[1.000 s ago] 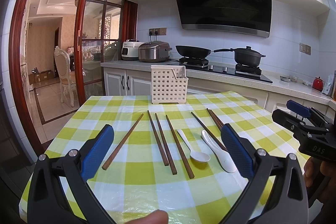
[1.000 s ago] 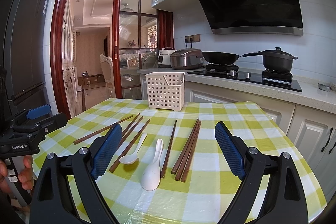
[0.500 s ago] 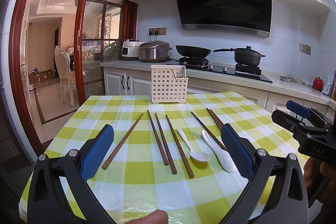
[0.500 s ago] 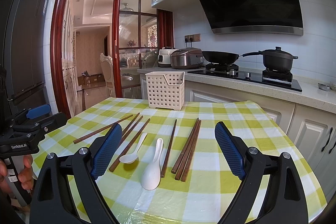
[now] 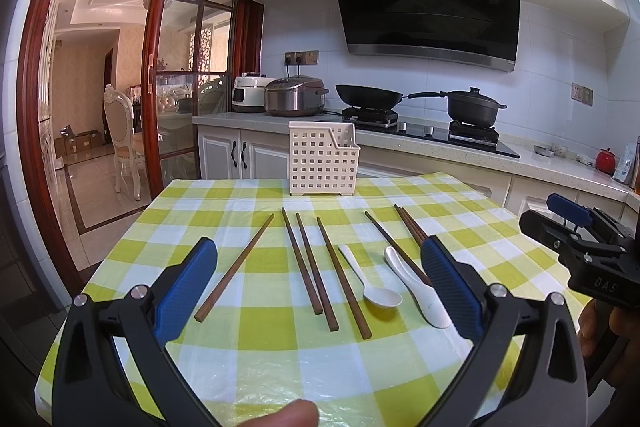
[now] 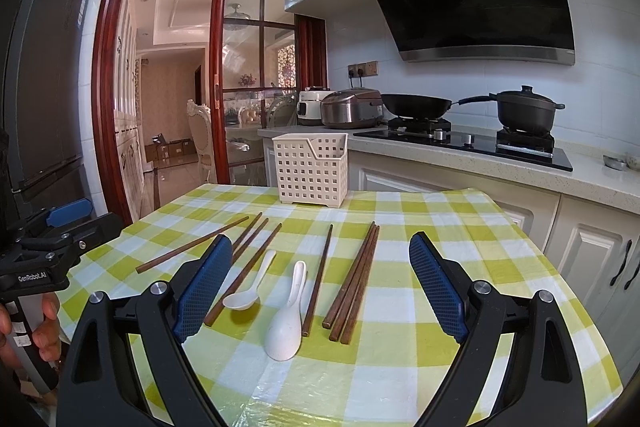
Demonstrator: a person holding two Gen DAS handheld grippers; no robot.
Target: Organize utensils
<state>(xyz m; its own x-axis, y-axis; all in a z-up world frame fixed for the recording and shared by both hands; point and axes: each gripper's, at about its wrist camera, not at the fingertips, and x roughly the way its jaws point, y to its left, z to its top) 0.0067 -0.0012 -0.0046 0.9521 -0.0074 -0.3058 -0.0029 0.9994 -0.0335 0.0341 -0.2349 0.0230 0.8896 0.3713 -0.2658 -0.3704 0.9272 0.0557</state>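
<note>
Several brown wooden chopsticks (image 5: 308, 263) (image 6: 356, 279) and two white spoons, a small one (image 5: 370, 283) (image 6: 248, 287) and a larger one (image 5: 418, 287) (image 6: 288, 315), lie on a green-checked table. A white perforated utensil basket (image 5: 322, 159) (image 6: 310, 169) stands upright at the table's far edge. My left gripper (image 5: 318, 287) is open and empty above the near edge, facing the chopsticks. My right gripper (image 6: 320, 287) is open and empty, above the spoons. Each gripper also shows at the side of the other's view.
The table (image 5: 280, 347) is covered with clear plastic over the cloth. Behind it runs a kitchen counter (image 5: 440, 147) with rice cookers, a wok and a pot. A glass door (image 5: 180, 87) opens to the left.
</note>
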